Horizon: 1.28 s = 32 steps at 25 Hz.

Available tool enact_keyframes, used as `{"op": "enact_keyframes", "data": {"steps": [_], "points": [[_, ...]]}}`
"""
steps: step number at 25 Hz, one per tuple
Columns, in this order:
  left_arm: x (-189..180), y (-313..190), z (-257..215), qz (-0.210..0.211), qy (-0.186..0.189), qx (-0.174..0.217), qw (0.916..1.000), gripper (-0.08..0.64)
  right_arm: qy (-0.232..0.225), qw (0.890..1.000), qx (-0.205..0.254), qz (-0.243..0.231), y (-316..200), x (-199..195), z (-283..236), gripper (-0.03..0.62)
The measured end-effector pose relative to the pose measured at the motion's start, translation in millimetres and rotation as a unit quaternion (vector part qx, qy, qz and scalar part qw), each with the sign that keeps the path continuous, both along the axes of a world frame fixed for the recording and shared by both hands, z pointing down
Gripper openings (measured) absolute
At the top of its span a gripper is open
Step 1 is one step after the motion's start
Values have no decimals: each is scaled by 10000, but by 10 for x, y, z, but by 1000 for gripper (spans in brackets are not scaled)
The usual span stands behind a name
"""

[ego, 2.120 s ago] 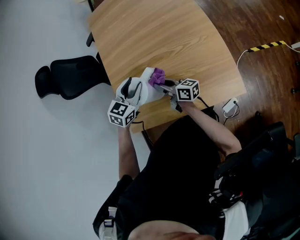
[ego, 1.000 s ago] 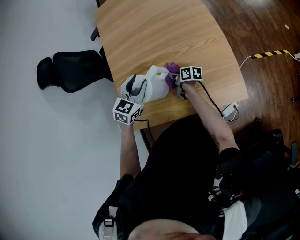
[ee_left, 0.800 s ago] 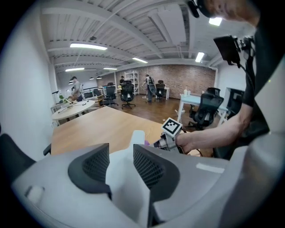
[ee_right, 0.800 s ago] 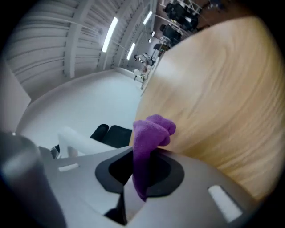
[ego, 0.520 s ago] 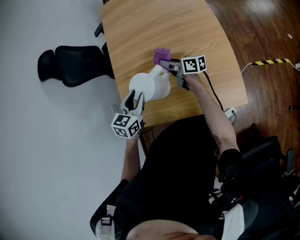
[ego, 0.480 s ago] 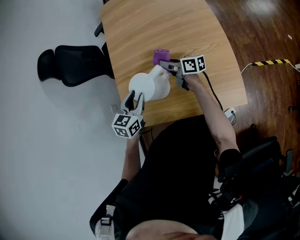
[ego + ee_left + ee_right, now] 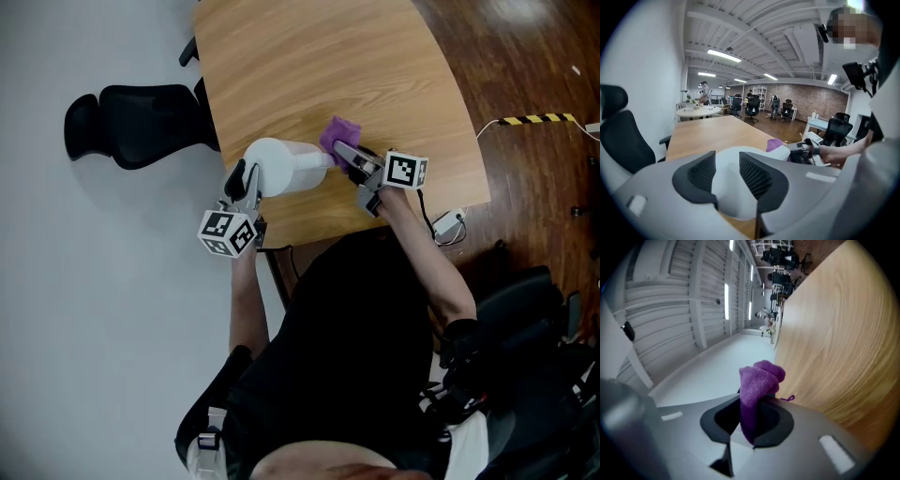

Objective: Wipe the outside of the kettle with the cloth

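Left gripper [image 7: 242, 184] clamps the kettle [image 7: 278, 167], tilted over the table's [image 7: 309, 56] near edge; right gripper [image 7: 351, 154] pinches the cloth [image 7: 338, 131] beside it; wiping pressure could twist the kettle loose.

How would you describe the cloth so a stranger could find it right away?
Find the light wooden table, then the white kettle near the edge closest to the person. Beside the kettle is the cloth, pinched in the jaws of the right gripper; it is the only purple, soft, crumpled thing there.
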State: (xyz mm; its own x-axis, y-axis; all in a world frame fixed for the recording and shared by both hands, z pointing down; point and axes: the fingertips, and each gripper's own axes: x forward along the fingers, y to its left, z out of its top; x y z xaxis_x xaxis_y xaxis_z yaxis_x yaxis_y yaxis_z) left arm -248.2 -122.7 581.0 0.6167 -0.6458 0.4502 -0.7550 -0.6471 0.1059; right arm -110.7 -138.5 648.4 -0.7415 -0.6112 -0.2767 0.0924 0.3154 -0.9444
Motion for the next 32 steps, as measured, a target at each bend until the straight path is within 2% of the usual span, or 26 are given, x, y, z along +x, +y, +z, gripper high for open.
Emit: {"op": "enact_keyframes", "data": {"steps": [2,3,5,7,9,11,13,15,17,19,21,22,24,26,30,32], "points": [[212,-50,-166,221,-290,273,9990,17,-432,9969,512,424,8,219,-458,48],[342,-65,-175,393,-444,316,9977,17,-560,9957,576,467,36,239,-598,48],[542,-76,-46,652,-733,159,9950,17,-570,9953,707,328,102,116,-747,48],[620,-70,120,681,-973,-77,9929,17,-364,9975,557,255,138,-34,-552,51],[643,-43,208,669,-1186,-88,9906,17,-166,9991,235,318,114,-75,-129,51],[645,-10,252,683,-1331,20,9888,17,282,9974,-644,125,146,-152,625,51],[611,10,283,679,-1435,116,9872,17,628,9879,-1384,-304,237,-244,1207,51],[582,13,286,723,-1465,192,9864,17,1042,9796,-1593,-645,276,-244,1385,49],[579,35,234,772,-1322,173,9881,17,1278,9816,-1284,-598,172,-146,1187,51],[528,86,181,623,-1158,21,9913,17,1131,9903,-619,-520,40,-118,757,51],[422,164,229,448,-1153,-142,9922,17,975,9921,-4,-796,49,-244,404,51],[377,191,269,407,-1105,-203,9928,17,979,9901,142,-995,97,-331,327,51],[333,198,298,446,-957,-245,9941,18,1016,9875,143,-1192,192,-449,290,51],[329,171,286,663,-941,-189,9932,18,896,9888,27,-1195,302,-511,310,51],[460,91,248,1469,-892,182,9849,18,688,9876,-326,-1373,629,-603,578,51],[532,59,178,1672,-1018,344,9801,18,666,9899,-472,-1161,646,-525,701,51]]}}
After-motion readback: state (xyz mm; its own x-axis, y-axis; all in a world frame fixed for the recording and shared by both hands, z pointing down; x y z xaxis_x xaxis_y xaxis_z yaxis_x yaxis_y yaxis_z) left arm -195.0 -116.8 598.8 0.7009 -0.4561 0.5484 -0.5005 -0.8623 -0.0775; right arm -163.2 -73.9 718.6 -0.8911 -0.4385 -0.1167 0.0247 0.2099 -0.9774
